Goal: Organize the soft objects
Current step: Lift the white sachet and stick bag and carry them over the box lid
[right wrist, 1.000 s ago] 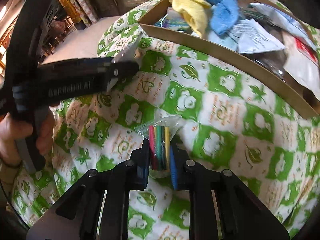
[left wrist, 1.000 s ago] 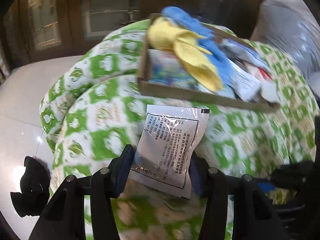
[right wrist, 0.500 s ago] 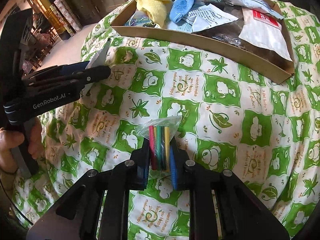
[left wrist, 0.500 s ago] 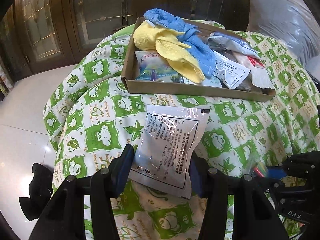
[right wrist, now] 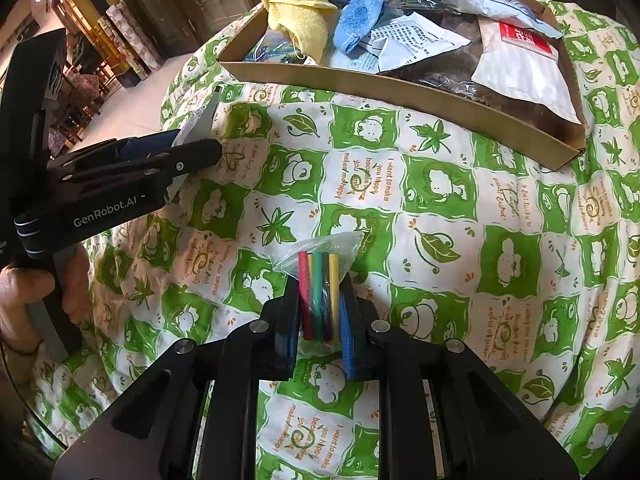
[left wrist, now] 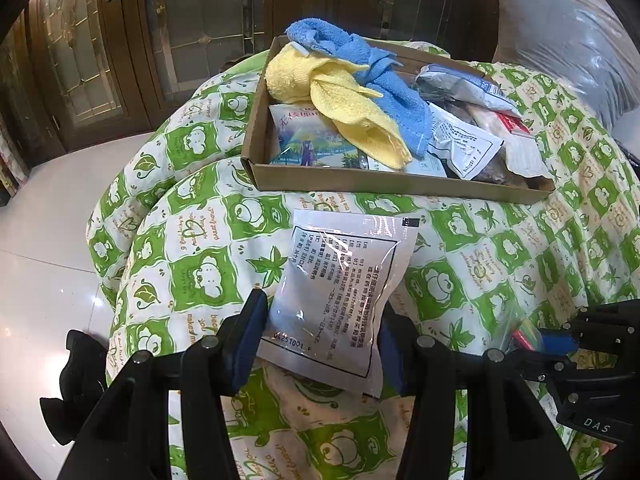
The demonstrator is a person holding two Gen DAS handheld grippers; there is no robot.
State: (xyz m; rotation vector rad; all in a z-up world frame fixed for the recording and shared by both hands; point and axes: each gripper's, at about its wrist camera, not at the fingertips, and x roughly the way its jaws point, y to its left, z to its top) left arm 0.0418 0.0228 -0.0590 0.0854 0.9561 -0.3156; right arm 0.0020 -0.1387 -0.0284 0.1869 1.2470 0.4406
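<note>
My left gripper (left wrist: pixel 320 336) is shut on a white printed pouch (left wrist: pixel 340 288) and holds it above the green-and-white quilt (left wrist: pixel 200 248). My right gripper (right wrist: pixel 320 320) is shut on a small clear bag of coloured sticks (right wrist: pixel 320 280), also above the quilt. A shallow cardboard box (left wrist: pixel 380 182) sits further back, holding a yellow cloth (left wrist: pixel 344 100), a blue cloth (left wrist: pixel 380 76) and several packets. The left gripper (right wrist: pixel 192 152) also shows at the left of the right wrist view, and the right gripper (left wrist: pixel 560 340) at the lower right of the left wrist view.
The quilt covers a rounded mound that drops off to a white tiled floor (left wrist: pixel 44 240) on the left. Dark wooden doors with glass panes (left wrist: pixel 192 20) stand behind. A grey plastic-wrapped bundle (left wrist: pixel 568 48) lies at the back right.
Both grippers have pulled back from the box with their items still held. The view has steadied and the box now looks further away.
</note>
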